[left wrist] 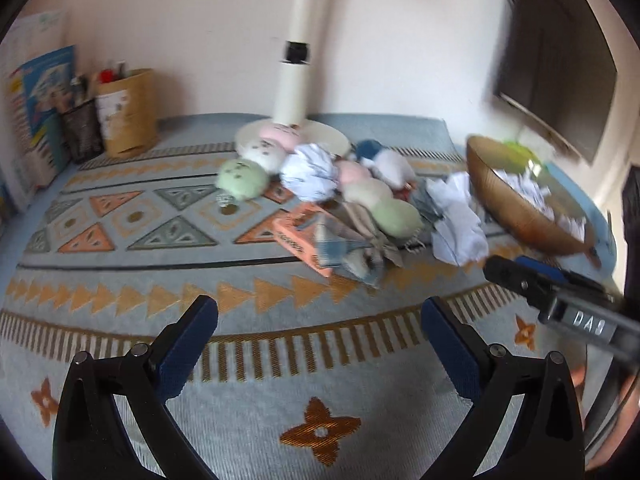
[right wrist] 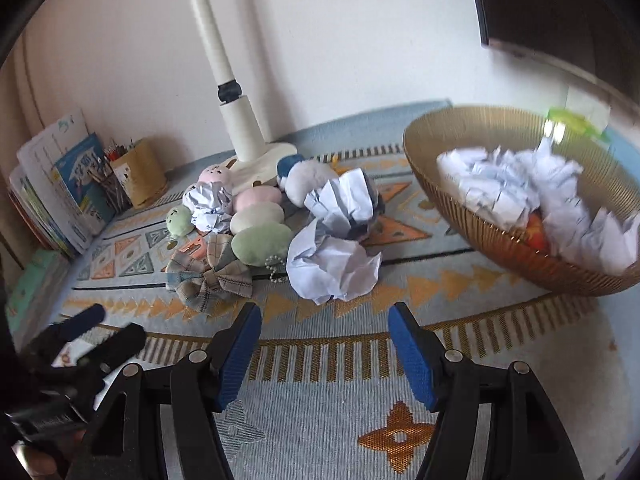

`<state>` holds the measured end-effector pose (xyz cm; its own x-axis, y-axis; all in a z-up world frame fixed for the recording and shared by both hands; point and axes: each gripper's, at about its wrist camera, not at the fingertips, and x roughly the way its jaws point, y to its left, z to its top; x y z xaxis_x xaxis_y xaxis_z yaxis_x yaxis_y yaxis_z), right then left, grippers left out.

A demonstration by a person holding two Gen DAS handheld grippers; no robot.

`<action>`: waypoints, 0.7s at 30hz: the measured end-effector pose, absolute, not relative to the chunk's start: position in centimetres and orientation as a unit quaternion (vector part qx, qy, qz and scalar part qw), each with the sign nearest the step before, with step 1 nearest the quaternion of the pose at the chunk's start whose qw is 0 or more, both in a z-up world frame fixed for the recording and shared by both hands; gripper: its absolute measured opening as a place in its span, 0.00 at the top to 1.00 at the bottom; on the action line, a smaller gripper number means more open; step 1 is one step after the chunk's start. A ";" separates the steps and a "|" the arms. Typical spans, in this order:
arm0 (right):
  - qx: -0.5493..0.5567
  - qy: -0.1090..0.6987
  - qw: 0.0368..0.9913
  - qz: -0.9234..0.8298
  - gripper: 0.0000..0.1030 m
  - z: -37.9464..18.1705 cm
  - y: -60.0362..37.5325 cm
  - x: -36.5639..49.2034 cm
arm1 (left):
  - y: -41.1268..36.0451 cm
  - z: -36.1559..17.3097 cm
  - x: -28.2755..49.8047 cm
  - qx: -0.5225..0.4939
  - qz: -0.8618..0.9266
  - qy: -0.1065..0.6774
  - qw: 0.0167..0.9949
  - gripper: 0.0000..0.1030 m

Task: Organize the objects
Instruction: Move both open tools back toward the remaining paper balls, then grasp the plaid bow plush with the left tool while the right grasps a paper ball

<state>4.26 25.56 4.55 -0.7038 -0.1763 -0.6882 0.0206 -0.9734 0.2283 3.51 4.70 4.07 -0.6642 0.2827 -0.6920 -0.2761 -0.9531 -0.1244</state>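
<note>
- The right tool [right wrist: 324, 330] hangs with its blue ribbed pads partly apart and nothing between them, aimed down at the patterned cloth on the table [right wrist: 320, 420].
- The left tool [left wrist: 320, 322] stands wider, also empty, over the same bare stretch of cloth.
- Just beyond the right tool lies a crumpled paper ball [right wrist: 332, 268], white, sharp-creased and light; a second paper ball [right wrist: 344, 202] sits behind it.
- To the left of those, a plaid fabric bow [right wrist: 210, 276] lies limp beside soft, rounded plush toys [right wrist: 260, 220] in pastel green, cream and pink, with a beaded chain trailing from one.
- The ribbed amber bowl [right wrist: 472, 216], already heaped with paper wads, stands well to the right; it looks like plastic or glass, though blur makes that uncertain.
- Risk: paper crushes or springs out of a loose pinch, so a shallow bite could drop it short of the bowl.
- Risk: the heap is crowded, and a pad may snag the chain or the bow and drag neighbours along.
- Risk: the bowl is nearly full, so another wad could roll off its rim.
</note>
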 end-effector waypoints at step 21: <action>0.425 -0.116 0.100 -0.892 0.44 2.6 25.6 -2.5 | 9.6 2.4 -1.3 -0.372 0.898 0.114 0.207 0.58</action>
<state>-2.48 25.57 2.60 -0.6181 -0.2768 -0.7358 0.0787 -0.9530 0.2924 -1.28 9.65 2.43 -0.6380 0.2863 -0.7148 -0.4558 -0.8886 0.0509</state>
